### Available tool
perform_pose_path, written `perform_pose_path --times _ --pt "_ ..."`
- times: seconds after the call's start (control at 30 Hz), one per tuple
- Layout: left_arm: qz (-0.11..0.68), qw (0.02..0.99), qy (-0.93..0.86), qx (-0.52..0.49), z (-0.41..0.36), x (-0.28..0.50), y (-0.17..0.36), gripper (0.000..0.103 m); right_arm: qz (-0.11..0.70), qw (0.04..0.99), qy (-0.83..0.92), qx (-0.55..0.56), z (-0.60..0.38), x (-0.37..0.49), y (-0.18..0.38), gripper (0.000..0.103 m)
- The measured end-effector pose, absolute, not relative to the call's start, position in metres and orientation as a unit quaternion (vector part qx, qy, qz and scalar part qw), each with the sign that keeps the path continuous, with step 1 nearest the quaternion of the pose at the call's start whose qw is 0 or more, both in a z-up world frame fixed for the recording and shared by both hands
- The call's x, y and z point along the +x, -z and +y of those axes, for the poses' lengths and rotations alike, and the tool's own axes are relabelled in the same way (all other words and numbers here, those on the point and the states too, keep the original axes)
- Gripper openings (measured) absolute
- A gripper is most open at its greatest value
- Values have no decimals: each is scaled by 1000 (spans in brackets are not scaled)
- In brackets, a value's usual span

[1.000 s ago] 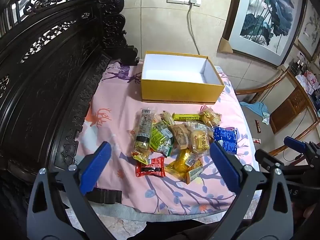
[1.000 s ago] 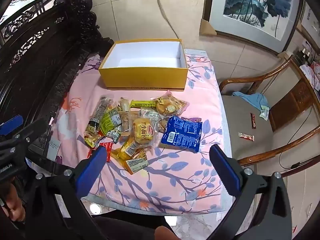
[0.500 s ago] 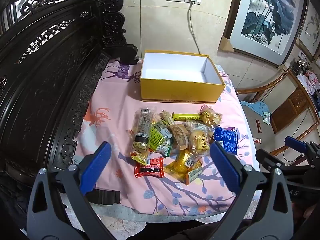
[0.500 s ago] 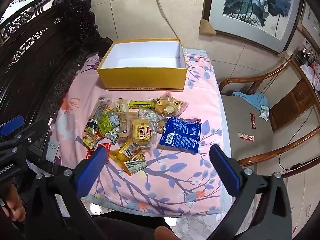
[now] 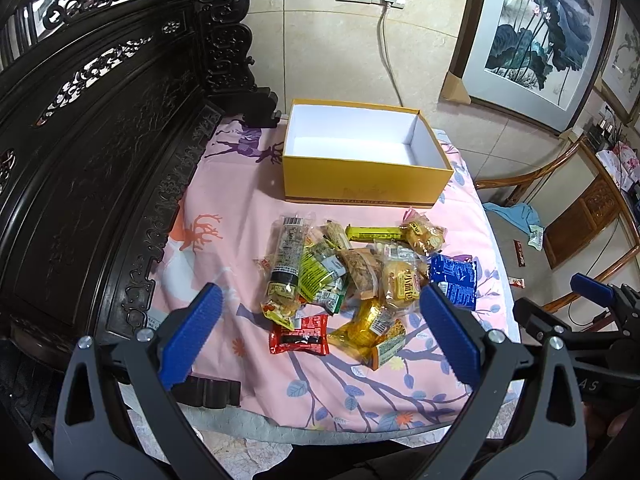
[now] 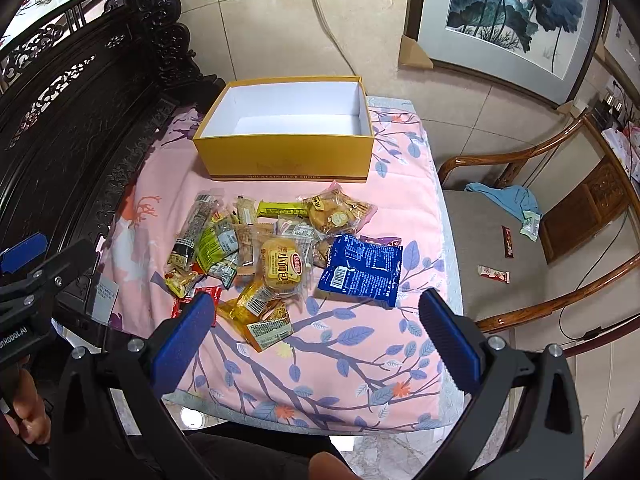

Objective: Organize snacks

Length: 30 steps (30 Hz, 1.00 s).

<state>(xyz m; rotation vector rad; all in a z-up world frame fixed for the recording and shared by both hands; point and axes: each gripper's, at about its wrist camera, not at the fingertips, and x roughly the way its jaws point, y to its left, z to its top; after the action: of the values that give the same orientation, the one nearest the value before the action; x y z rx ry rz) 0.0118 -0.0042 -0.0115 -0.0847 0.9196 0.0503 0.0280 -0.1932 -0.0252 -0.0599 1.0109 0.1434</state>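
Several wrapped snacks lie in a pile (image 5: 352, 276) (image 6: 276, 256) on a pink patterned cloth (image 5: 224, 216) (image 6: 400, 208). Among them are a blue packet (image 5: 454, 280) (image 6: 362, 268), a red packet (image 5: 300, 334) and a small bread bun (image 6: 282, 266). An empty yellow box (image 5: 364, 188) (image 6: 286, 166) with a white inside stands open behind the pile. My left gripper (image 5: 320, 334) is open and empty, above the table's near edge. My right gripper (image 6: 314, 332) is open and empty, near the front edge, right of the left one.
Dark carved wooden furniture (image 5: 100, 128) runs along the left side of the table. A wooden chair (image 6: 520, 232) with a blue cloth and small packets on its seat stands at the right. A framed painting (image 6: 512, 12) leans on the tiled wall behind.
Both grippers have drifted slightly forward toward the snacks. Nothing on the table has moved.
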Motion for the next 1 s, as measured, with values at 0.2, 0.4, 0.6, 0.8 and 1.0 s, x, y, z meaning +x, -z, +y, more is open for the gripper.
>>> perform_pose_path --times 0.2,0.4,0.6,0.8,1.0 --pt "444 895 -25 -41 -4 11 13 101 483 873 -67 -28 -193 27 26 102" --pt "444 895 -25 -42 -4 10 12 101 482 873 -67 -28 -193 27 27 102" --pt "443 895 -27 -41 -4 8 12 101 481 873 -68 -28 -194 27 26 102" --pt "443 895 -27 -42 -2 9 11 101 481 874 -69 -27 -193 26 24 102" --pt "443 895 -27 -41 -2 9 11 101 480 874 -70 -27 -192 26 22 102"
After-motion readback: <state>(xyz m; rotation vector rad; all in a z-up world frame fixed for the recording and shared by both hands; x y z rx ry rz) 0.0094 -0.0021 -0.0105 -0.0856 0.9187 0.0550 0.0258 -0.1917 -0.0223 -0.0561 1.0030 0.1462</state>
